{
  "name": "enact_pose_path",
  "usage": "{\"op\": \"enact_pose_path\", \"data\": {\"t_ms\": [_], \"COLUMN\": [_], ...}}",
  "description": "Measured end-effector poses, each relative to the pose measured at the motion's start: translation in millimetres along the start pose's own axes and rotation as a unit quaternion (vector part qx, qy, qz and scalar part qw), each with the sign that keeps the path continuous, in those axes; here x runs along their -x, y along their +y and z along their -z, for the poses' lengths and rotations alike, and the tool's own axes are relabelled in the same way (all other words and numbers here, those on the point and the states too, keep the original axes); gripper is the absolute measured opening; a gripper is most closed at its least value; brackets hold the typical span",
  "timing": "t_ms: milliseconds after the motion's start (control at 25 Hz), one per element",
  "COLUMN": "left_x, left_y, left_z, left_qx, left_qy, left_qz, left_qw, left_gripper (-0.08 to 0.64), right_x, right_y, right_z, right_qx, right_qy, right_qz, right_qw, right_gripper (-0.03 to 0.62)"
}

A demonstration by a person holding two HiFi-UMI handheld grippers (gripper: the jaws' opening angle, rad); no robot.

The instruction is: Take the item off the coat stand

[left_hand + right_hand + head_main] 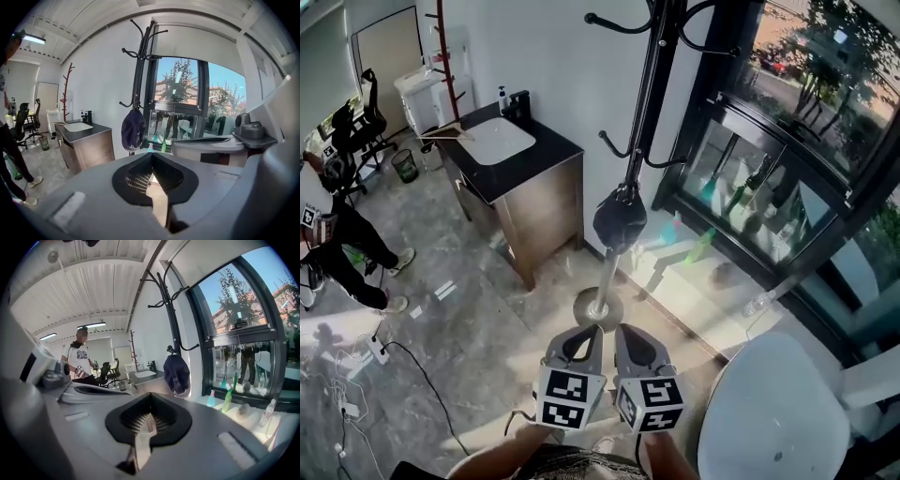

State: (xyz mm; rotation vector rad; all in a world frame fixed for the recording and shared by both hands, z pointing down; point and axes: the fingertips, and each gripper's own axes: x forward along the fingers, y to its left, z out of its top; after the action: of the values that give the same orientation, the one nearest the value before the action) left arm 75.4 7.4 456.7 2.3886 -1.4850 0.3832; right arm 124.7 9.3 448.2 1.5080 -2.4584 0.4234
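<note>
A dark cap [620,217] hangs from a low hook of the black coat stand [642,122], whose round base [598,307] sits on the floor just beyond my grippers. My left gripper [581,339] and right gripper [636,342] are side by side below the stand, both shut and empty, well short of the cap. In the left gripper view the cap [132,130] hangs ahead and slightly left of the closed jaws [152,157]. The right gripper view has the cap [176,373] ahead and slightly right of its closed jaws [151,397].
A dark cabinet with a white sink [511,155] stands left of the stand. The window ledge [703,244] behind it holds bottles. A white round seat [773,412] is at the lower right. A person [337,234] and floor cables [356,375] are at the left.
</note>
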Motion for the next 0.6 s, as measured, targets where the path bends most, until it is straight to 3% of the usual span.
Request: {"op": "enact_pose_path", "data": {"t_ms": [600], "left_x": [-36.1], "left_y": [73.7], "left_z": [-25.4], "left_qx": [-0.005], "left_qy": [0.006], "left_qz": [0.06], "left_qw": [0.9982], "left_gripper": [0.0], "right_x": [-80.0], "right_y": [12.4], "right_z": [-28.8], "right_qx": [0.005], "right_qy": [0.002], "right_qz": [0.067], "right_qw": [0.998], "right_gripper": [0.006]}}
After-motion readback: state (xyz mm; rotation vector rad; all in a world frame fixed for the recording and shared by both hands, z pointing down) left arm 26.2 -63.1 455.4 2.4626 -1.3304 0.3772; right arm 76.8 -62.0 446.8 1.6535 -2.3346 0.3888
